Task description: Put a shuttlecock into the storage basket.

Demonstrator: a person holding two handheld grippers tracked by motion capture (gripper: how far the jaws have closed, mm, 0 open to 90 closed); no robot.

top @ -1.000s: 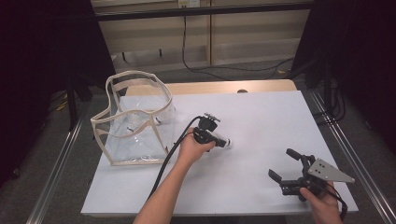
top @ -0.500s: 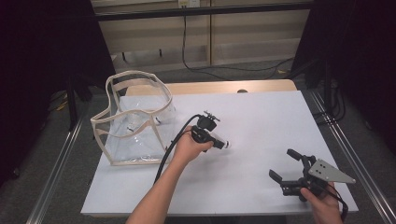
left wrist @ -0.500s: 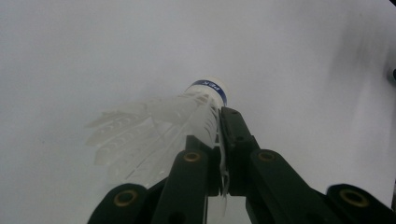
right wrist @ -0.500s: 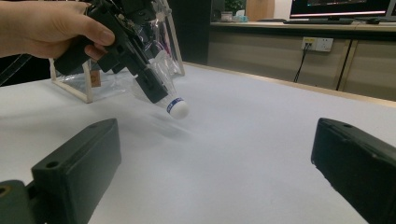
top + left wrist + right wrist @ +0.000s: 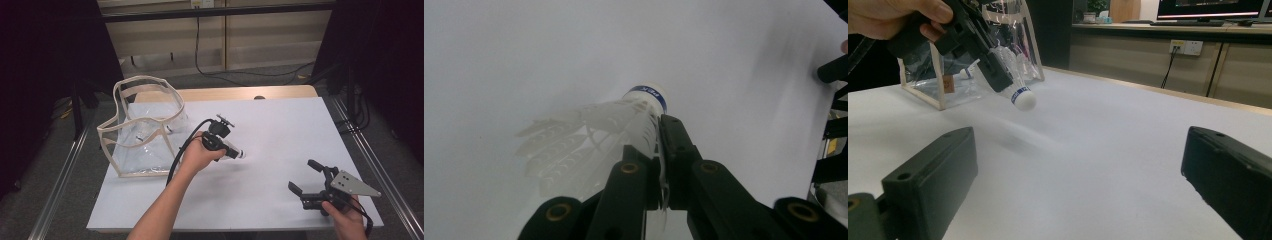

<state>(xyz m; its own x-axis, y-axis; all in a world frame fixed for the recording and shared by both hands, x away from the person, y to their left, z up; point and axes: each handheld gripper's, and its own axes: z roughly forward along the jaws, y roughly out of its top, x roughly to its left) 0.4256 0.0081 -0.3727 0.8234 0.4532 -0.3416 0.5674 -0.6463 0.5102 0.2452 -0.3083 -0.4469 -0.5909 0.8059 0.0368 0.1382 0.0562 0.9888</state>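
A white shuttlecock (image 5: pixel 624 120) with a blue band on its cork hangs above the white table, feathers pinched between the jaws of my left gripper (image 5: pixel 659 150), which is shut on it. In the high view the left gripper (image 5: pixel 235 152) is held over the table's middle with the shuttlecock (image 5: pixel 239 154) at its tip, cork pointing right. From the right gripper view the shuttlecock (image 5: pixel 1018 90) hangs off the table with its cork down. My right gripper (image 5: pixel 305 176) rests at the front right of the table, open with nothing between its fingers (image 5: pixel 930 185).
A clear plastic bag (image 5: pixel 142 132) with beige trim and handles stands at the left of the white table (image 5: pixel 280 130), holding small items. The bag (image 5: pixel 968 65) is behind the left gripper in the right gripper view. A dark floor and metal rails surround the table.
My left gripper has risen a little with the shuttlecock held in it. The right gripper has stayed where it was.
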